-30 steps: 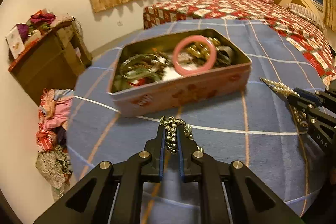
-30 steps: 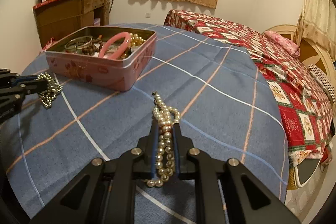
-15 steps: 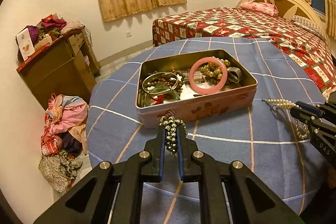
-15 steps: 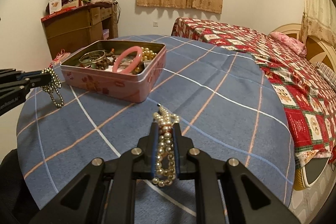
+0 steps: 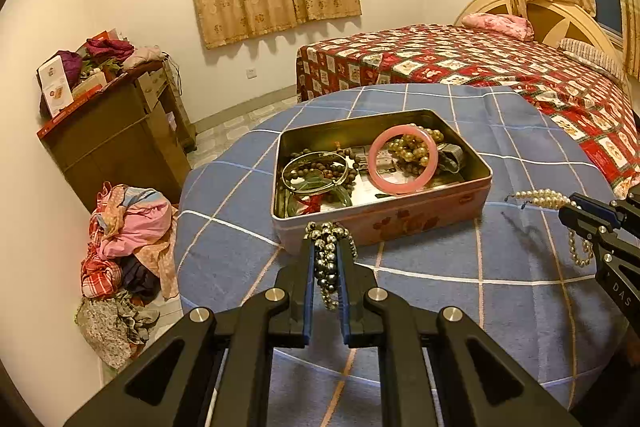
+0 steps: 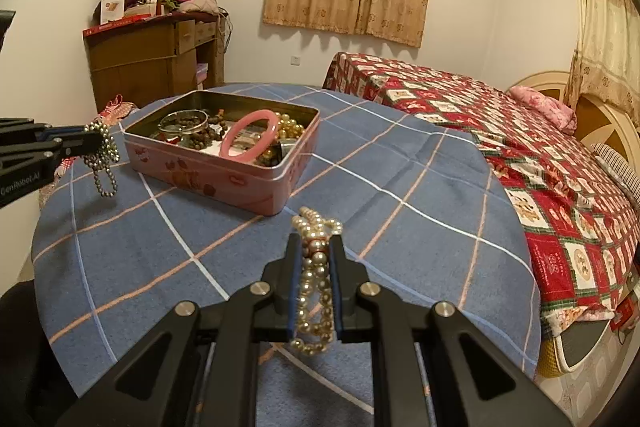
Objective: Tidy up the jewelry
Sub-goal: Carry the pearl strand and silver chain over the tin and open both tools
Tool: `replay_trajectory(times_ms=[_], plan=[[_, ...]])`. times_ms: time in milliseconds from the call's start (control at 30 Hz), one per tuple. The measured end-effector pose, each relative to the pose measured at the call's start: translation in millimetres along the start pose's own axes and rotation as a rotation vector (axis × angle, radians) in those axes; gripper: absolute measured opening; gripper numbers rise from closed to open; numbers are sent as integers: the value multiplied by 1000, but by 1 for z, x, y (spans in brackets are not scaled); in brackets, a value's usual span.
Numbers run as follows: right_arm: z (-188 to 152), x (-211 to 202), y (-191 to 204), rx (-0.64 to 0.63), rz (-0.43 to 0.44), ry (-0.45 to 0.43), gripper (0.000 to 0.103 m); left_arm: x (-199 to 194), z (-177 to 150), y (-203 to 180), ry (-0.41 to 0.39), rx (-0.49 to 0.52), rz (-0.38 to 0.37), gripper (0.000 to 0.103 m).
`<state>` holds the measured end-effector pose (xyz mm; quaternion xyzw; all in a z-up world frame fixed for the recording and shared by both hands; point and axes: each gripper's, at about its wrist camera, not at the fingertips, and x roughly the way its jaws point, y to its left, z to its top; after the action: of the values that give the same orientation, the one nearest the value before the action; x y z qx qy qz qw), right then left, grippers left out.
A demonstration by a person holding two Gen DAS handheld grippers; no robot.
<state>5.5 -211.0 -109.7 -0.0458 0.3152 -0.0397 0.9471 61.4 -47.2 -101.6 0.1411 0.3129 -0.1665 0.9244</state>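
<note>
Both grippers are raised higher above the blue checked cloth (image 5: 500,267) than a second ago. Left gripper (image 5: 325,247) is clamped on a silver bead chain (image 5: 328,263); right gripper (image 6: 314,247) is clamped on a pearl strand (image 6: 316,275). Both pieces are held clear of the cloth, near the pink tin (image 5: 400,219) of jewelry.

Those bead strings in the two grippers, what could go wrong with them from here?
The silver bead chain dangles in a loop from the left gripper and may snag the tin rim. The pearl strand hangs loose in the right gripper and might slip out. Both could tangle with the pink bangle pile.
</note>
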Motion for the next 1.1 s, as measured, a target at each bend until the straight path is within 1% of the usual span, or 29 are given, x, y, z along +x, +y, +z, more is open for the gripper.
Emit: replay_trajectory(times_ms=[400,600,800,1100], plan=[[3,-2,1,1,2,-7,14,0,-1,-1,-2,-2,-3,9],[9,-8,-1,6,2,-23,15,-5,2,-4,-18,-2,-16,9],[23,-16,-6,19,12,-57,14,-13,16,0,-50,0,-20,9],[52,-17,-1,-8,26,-102,14,-15,43,2,-94,37,-3,9]])
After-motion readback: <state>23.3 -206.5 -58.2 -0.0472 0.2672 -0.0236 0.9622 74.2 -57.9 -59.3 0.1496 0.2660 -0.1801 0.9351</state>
